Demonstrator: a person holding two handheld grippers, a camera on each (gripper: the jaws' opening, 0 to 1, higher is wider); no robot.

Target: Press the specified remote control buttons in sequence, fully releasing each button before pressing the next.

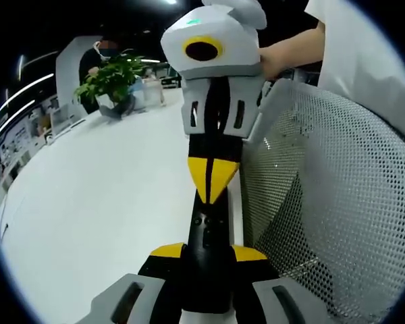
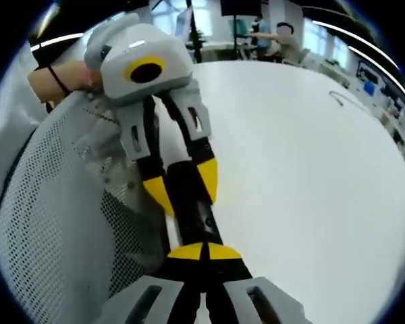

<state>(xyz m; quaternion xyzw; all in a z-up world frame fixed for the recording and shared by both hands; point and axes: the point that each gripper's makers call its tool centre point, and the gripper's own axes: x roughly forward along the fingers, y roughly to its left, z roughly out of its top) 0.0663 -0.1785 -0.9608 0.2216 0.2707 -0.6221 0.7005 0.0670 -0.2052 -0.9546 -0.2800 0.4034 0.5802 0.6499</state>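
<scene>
A slim black remote control (image 1: 206, 228) lies lengthwise between my left gripper's (image 1: 208, 253) yellow-tipped fingers, which are shut on its sides just above the white table. My right gripper (image 1: 212, 181) comes in from the top of the left gripper view, its yellow tips shut together into a point that rests on the remote's far end. In the right gripper view, my right gripper (image 2: 204, 253) is shut, its joined tips touching the remote control (image 2: 201, 219). My left gripper (image 2: 185, 185) clamps the remote further along. Which button is under the tips is hidden.
A wide white table (image 1: 108, 202) (image 2: 297, 169) spreads out beside the grippers. A white mesh chair back (image 1: 324, 189) (image 2: 54, 223) stands right next to them. A potted plant (image 1: 111, 77) and a person (image 1: 104, 54) are at the table's far edge. A hand (image 2: 54, 81) holds the left gripper.
</scene>
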